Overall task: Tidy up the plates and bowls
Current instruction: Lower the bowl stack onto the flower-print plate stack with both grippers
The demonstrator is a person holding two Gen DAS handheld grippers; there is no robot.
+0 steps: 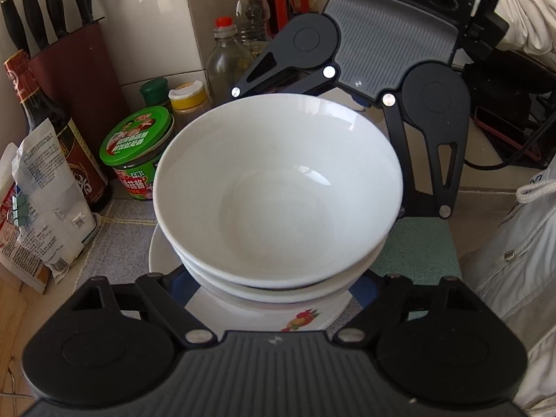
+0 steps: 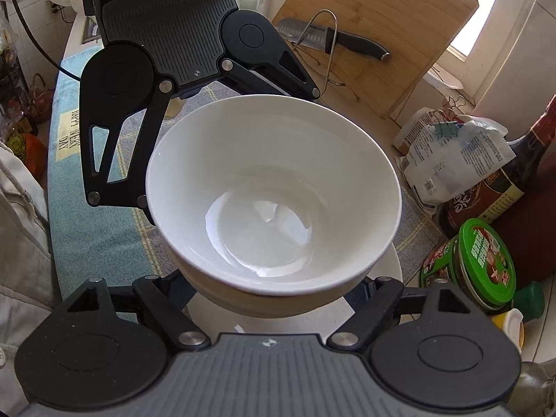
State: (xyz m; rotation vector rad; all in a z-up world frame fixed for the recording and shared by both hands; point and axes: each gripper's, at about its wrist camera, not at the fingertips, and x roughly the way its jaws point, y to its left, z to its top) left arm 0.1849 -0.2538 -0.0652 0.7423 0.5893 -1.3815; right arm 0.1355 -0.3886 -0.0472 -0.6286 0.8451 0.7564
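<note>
Left wrist view: nested white bowls (image 1: 278,191) sit on a plate (image 1: 305,316) that I'm carrying from opposite sides, left gripper (image 1: 274,299) and right gripper (image 2: 274,299) both clamping the stack. Next, I reckon: lower level onto the cloth (image 1: 121,229).

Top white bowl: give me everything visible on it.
The top white bowl is plain, glossy, ceramic-looking, deep and round, empty and clean inside with window glare on its base. It sits upright, slightly tilted, nested in a second white bowl, and the stack stands on a plate with a fruit print. The left tool and the right tool reach in from opposite sides at the stack's base; their fingertips are hidden under the bowls, so contact cannot be confirmed.
</note>
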